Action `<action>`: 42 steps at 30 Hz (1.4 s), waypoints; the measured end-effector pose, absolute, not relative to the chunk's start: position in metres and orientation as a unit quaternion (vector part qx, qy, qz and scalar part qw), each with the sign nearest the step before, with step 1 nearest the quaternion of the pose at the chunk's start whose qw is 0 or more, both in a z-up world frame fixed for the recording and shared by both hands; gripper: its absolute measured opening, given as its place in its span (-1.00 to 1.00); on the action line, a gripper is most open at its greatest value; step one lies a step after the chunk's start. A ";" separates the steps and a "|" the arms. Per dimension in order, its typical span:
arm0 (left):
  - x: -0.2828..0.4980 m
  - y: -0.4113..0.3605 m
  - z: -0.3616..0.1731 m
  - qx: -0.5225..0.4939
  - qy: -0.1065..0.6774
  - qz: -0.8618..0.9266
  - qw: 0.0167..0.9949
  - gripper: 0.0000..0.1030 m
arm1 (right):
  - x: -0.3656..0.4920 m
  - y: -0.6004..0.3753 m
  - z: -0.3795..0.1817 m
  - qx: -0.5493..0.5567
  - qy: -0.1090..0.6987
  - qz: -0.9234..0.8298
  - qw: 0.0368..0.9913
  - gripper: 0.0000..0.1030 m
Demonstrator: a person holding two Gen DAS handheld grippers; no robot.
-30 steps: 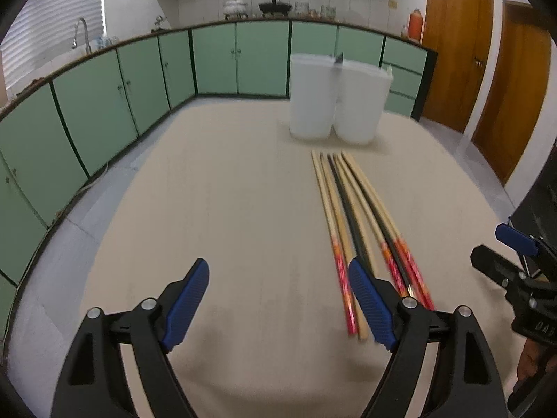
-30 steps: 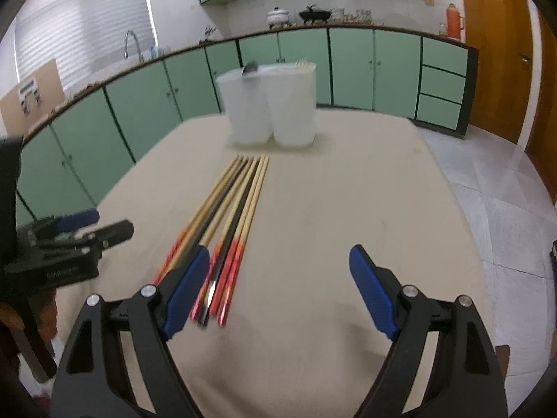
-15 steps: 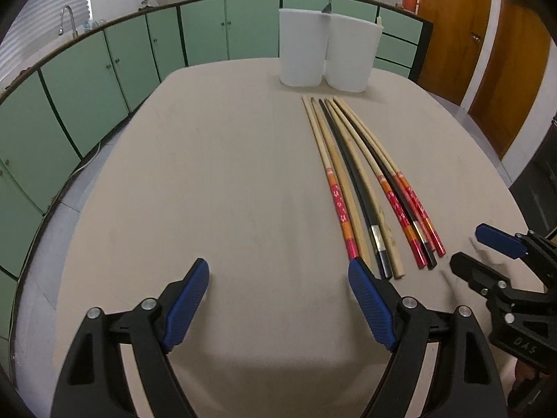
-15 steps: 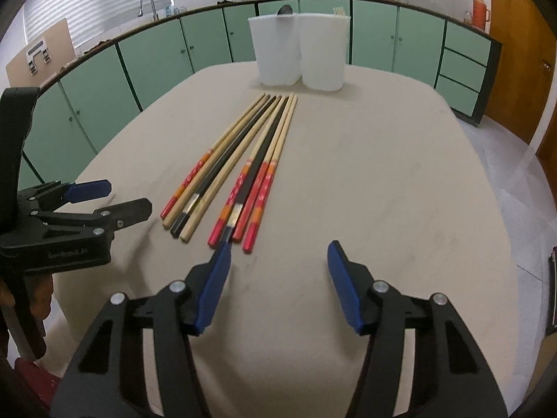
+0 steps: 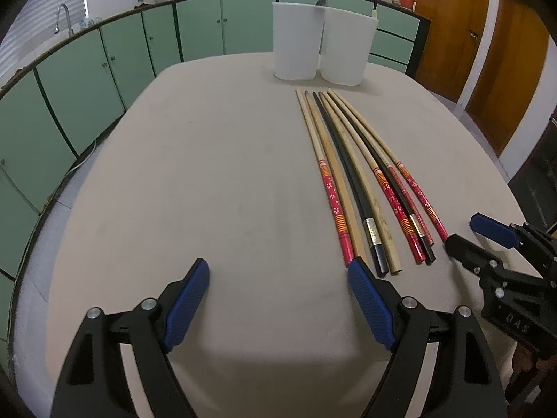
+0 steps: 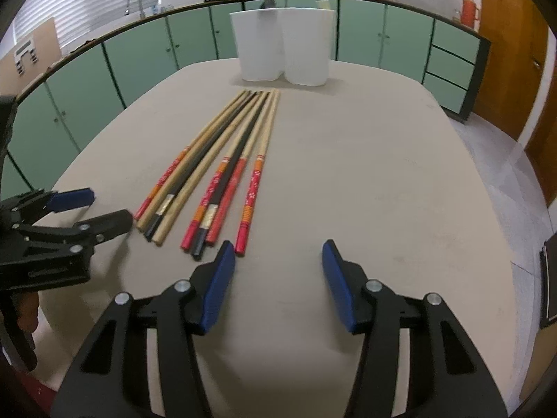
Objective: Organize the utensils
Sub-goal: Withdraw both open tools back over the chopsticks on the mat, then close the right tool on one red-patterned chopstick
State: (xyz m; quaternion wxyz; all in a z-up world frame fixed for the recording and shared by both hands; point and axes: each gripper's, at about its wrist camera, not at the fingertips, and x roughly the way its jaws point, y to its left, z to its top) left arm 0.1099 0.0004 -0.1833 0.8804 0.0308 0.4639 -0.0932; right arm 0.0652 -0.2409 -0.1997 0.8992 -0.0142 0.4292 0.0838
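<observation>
On the table [image 5: 209,174]: chopsticks [image 5: 351,181] fanned side by side, painted ends toward both grippers for easy pickup.
Left gripper [image 5: 278,299]: spread wide, empty, beside the bundle.
Right gripper [image 6: 276,278]: closing, nothing between its jaws.
White containers [image 6: 282,48]: likely destination; contents mostly hidden.

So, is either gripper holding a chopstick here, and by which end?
Nothing is held. The left gripper is open and empty; the right gripper is closing on nothing, near the chopsticks.

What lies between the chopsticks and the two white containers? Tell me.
Only bare table separates the chopsticks from the white containers, as the right wrist view shows.
</observation>
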 end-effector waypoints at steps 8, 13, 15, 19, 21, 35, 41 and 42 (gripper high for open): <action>0.110 -0.003 -0.185 0.038 0.464 -0.094 0.880 0.57 | 0.064 -0.241 -0.202 0.003 0.421 0.105 0.901 -0.37; 0.111 -0.002 -0.185 0.036 0.465 -0.092 0.880 0.57 | 0.065 -0.233 -0.202 0.005 0.417 0.116 0.902 -0.37; 0.111 -0.003 -0.185 0.035 0.464 -0.092 0.880 0.57 | 0.066 -0.230 -0.203 0.002 0.415 0.116 0.902 -0.37; 0.110 -0.003 -0.185 0.033 0.461 -0.090 0.882 0.57 | 0.068 -0.227 -0.204 0.002 0.407 0.109 0.907 -0.59; 0.110 -0.003 -0.184 0.030 0.456 -0.089 0.885 0.57 | 0.068 -0.229 -0.205 0.008 0.403 0.106 0.909 -0.66; 0.106 -0.005 -0.184 0.027 0.433 -0.094 0.896 0.57 | 0.063 -0.227 -0.207 0.006 0.388 0.096 0.916 -0.89; 0.103 -0.006 -0.184 0.029 0.426 -0.095 0.899 0.48 | 0.064 -0.234 -0.203 0.022 0.384 0.087 0.919 -0.90; 0.103 -0.005 -0.184 0.027 0.425 -0.095 0.900 0.48 | 0.064 -0.236 -0.202 0.024 0.382 0.084 0.920 -0.90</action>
